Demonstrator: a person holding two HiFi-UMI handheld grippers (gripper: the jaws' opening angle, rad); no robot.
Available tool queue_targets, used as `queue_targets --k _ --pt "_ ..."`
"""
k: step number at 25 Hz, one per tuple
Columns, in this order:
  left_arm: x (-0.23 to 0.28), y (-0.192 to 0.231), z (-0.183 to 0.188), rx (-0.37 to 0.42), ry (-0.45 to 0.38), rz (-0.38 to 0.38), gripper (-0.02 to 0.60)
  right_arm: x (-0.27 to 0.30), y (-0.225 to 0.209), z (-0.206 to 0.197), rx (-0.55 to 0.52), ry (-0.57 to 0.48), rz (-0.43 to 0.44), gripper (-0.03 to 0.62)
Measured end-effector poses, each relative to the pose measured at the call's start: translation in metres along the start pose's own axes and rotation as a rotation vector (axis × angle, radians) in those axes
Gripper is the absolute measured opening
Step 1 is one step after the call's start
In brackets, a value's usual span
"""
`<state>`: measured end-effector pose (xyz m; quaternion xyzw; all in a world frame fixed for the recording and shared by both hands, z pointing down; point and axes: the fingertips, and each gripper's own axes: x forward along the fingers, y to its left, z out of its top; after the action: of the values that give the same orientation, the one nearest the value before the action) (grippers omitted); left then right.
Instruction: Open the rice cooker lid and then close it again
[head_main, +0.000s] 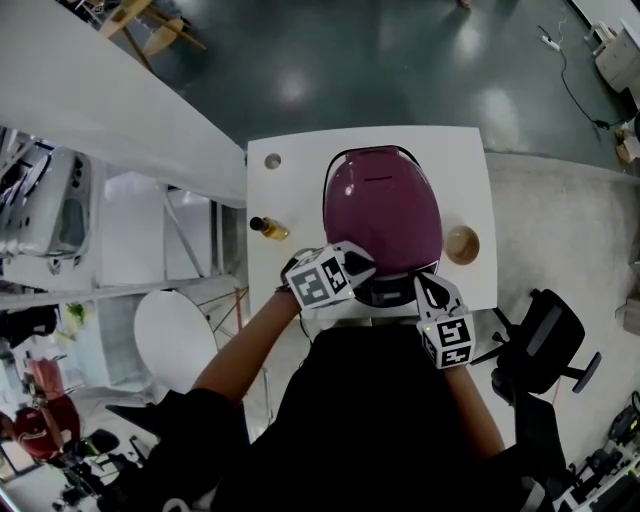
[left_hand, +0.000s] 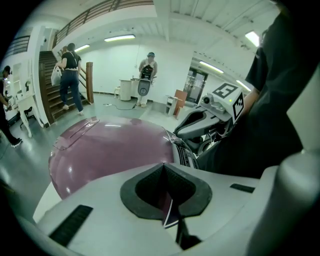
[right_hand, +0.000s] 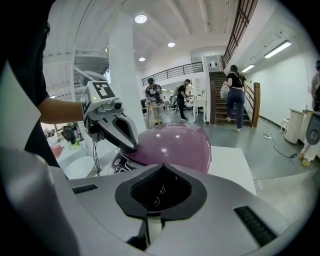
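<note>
The rice cooker (head_main: 381, 212) stands in the middle of the white table (head_main: 290, 190), its glossy purple lid (left_hand: 110, 150) down. My left gripper (head_main: 362, 266) is shut, and its tips rest on the lid's front left edge; the right gripper view shows those fingertips (right_hand: 129, 141) on the purple dome (right_hand: 175, 142). My right gripper (head_main: 424, 286) is shut too, empty, low at the cooker's front right beside the control panel (head_main: 385, 294). The left gripper view looks across the lid to the right gripper (left_hand: 186, 131).
A small amber bottle (head_main: 268, 228) lies left of the cooker and a wooden bowl (head_main: 461, 244) sits to its right. A black office chair (head_main: 545, 340) is at the right, a round white stool (head_main: 175, 335) at the left. People (left_hand: 70, 75) move about far behind.
</note>
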<state>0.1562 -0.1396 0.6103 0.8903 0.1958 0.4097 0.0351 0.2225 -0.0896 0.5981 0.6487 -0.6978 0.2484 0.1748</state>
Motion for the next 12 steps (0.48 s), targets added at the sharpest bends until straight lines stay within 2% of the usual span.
queue_targets --k 5,12 --pt "0.0039 -0.0017 0.0023 -0.026 0.021 -0.013 0.004 0.0012 -0.0012 -0.0007 0.003 0.004 0.004 0.0" --pt "0.0105 -0.0038 0.0047 -0.107 0.017 -0.026 0.003 0.0005 -0.0057 -0.0004 0.003 0.001 -0.003 0.0"
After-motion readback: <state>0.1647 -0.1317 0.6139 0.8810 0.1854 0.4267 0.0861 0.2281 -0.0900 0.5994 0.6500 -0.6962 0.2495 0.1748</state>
